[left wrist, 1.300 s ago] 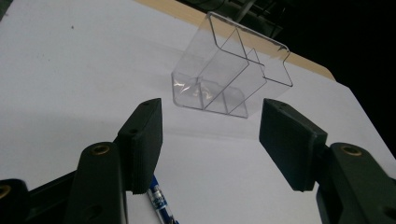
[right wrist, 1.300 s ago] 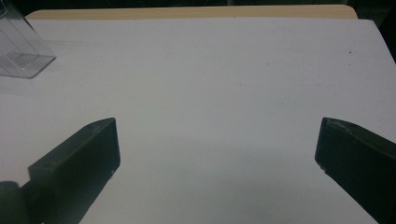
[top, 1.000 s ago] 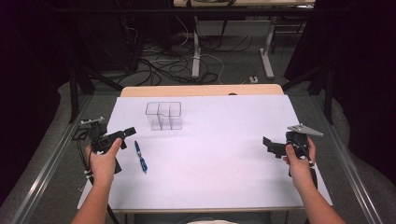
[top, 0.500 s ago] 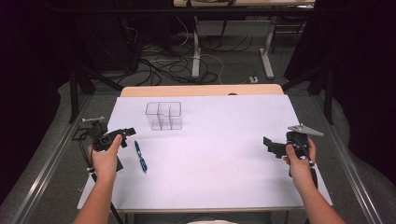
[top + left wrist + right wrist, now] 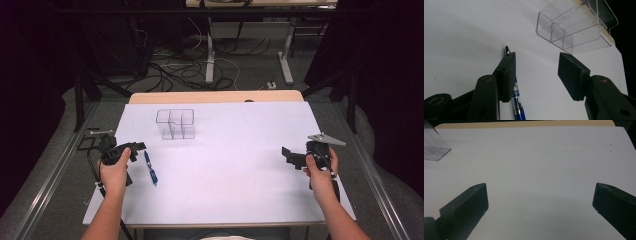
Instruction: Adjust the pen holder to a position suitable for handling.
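Your left gripper (image 5: 134, 148) sits low by the table's (image 5: 240, 200) left edge, jaws apart and just been closing around the pen (image 5: 517, 101), not squeezing it. Your right gripper (image 5: 289, 156) is wide apart, with lots of bare table around.

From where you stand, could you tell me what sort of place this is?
Probably a lab recording station: a table covered in white, black curtains around it, and cables across the floor among desk legs.

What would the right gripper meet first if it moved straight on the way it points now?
Nothing, it seems: the right gripper, jaws wide open, points across the bare white table. The clear organizer lies off to the side of that line. Depth is hard to judge.
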Motion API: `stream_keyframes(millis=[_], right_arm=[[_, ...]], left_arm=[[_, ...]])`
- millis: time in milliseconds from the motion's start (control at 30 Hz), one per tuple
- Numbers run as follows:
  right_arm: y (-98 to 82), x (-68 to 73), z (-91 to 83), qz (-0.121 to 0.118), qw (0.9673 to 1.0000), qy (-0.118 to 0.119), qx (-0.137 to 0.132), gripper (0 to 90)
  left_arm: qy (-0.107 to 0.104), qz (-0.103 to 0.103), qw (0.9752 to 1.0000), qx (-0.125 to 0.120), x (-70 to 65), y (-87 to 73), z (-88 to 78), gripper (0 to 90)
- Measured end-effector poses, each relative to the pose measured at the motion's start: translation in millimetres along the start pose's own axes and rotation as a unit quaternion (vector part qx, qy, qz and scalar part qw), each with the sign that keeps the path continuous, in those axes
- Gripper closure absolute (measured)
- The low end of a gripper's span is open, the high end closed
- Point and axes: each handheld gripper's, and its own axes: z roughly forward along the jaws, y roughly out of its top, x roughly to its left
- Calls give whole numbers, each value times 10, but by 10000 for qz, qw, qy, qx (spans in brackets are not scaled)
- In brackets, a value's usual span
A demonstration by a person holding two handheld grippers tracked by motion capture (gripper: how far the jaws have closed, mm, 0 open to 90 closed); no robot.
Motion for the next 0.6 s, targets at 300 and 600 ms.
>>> stream_keyframes(millis=[300, 600], right_arm=[[-5, -4, 6, -17, 10000, -3, 16, 0], [-9, 3, 12, 1, 10000, -9, 44, 2]], left_arm=[[286, 53, 9992, 261, 79, -51, 125, 528], [389, 107, 9983, 415, 93, -66, 190, 565]])
